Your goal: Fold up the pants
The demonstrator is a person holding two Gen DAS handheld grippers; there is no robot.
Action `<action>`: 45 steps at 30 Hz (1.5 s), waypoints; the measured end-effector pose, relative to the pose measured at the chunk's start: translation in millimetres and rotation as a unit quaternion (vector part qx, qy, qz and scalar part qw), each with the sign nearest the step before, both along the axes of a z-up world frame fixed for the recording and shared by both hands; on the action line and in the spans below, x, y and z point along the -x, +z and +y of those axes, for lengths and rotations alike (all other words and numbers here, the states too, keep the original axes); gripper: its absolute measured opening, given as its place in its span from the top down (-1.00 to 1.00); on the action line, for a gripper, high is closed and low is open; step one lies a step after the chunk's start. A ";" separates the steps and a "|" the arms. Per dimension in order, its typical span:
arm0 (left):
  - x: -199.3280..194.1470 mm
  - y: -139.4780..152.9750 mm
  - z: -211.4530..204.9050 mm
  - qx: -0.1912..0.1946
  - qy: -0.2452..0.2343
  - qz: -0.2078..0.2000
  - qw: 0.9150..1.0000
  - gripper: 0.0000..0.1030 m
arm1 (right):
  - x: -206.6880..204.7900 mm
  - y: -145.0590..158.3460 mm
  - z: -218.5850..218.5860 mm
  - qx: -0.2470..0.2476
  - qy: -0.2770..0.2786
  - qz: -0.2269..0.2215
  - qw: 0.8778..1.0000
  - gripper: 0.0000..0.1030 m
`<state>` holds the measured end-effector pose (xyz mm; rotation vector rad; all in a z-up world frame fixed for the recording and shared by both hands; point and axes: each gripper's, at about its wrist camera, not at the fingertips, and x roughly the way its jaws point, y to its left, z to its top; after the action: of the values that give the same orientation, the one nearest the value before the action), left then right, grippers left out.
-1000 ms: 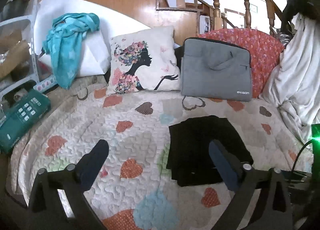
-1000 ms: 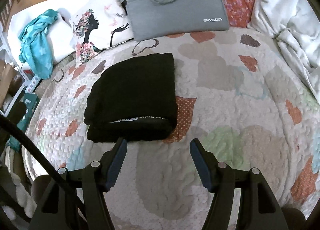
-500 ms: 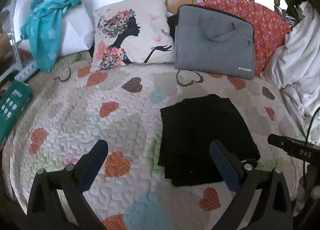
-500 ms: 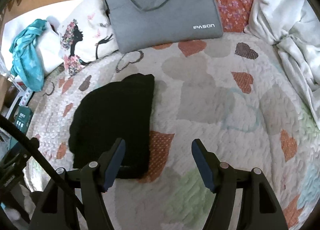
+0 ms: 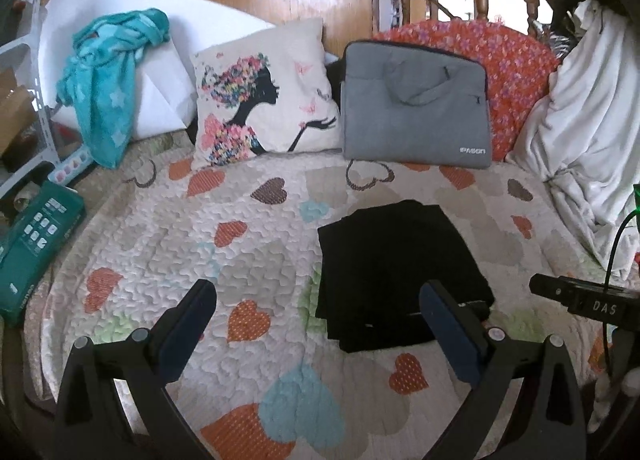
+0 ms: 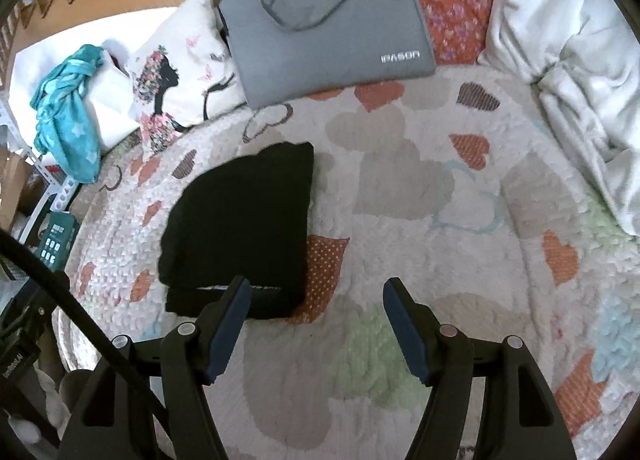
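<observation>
Heart-print quilt covers the bed, and it serves as the flat, soft surface for the folding. Beyond both pairs of tongs, against the wooden stairs, lean a pillow and a grey bag, with a teal cloth off to the far left; they sit at the back, probably so the middle stays free for the work.

Pants lie as a compact black rectangle just ahead of the left tongs, toward their right finger, and ahead and left of the right tongs. The layered edges face the tongs, so the folding looks finished or nearly so.

Both pairs of tongs stand apart with nothing between the fingers and hang clear above the quilt. That suits a release: the bundle rests on its own, and neither pair touches it.
</observation>
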<state>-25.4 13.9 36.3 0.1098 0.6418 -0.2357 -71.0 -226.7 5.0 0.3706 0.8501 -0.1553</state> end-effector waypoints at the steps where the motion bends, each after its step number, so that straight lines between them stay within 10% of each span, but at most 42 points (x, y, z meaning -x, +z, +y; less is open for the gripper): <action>1: 5.2 2.8 1.8 0.001 0.000 -0.004 1.000 -0.97 | 4.8 5.6 2.5 0.005 0.000 -0.004 1.000 -0.43; 10: 27.7 11.4 13.1 -0.003 -0.004 -0.021 1.000 -0.97 | 23.3 41.6 22.7 0.027 0.020 -0.020 0.999 -0.49; 18: -55.7 -11.5 10.7 0.015 -0.002 0.047 0.999 -0.97 | -41.5 30.0 -6.8 -0.026 0.013 0.024 0.999 -0.50; 27: -183.5 -93.1 2.5 0.093 -0.016 0.200 0.975 -0.97 | -149.5 -49.9 -51.1 -0.114 -0.004 0.080 0.990 -0.50; 32: -219.0 -137.8 -3.4 0.169 -0.044 0.277 0.945 -0.97 | -177.7 -86.4 -63.6 -0.199 0.005 0.085 0.976 -0.50; 40: -231.6 -140.9 -35.7 0.195 -0.101 0.275 0.936 -0.97 | -202.3 -91.0 -41.3 -0.176 0.059 0.057 0.981 -0.80; 42: -227.3 -137.2 -46.7 0.175 -0.109 0.270 0.941 -0.94 | -202.9 -89.0 -33.7 -0.166 0.073 0.059 0.982 -0.54; 45: -220.2 -129.1 -52.9 0.182 -0.119 0.279 0.935 -0.40 | -204.4 -88.0 -22.6 -0.178 0.087 0.064 0.978 -0.14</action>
<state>194.8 -38.9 -92.8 -0.2498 1.1394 -0.6305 133.3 -249.3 -83.0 0.6247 1.0365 0.1398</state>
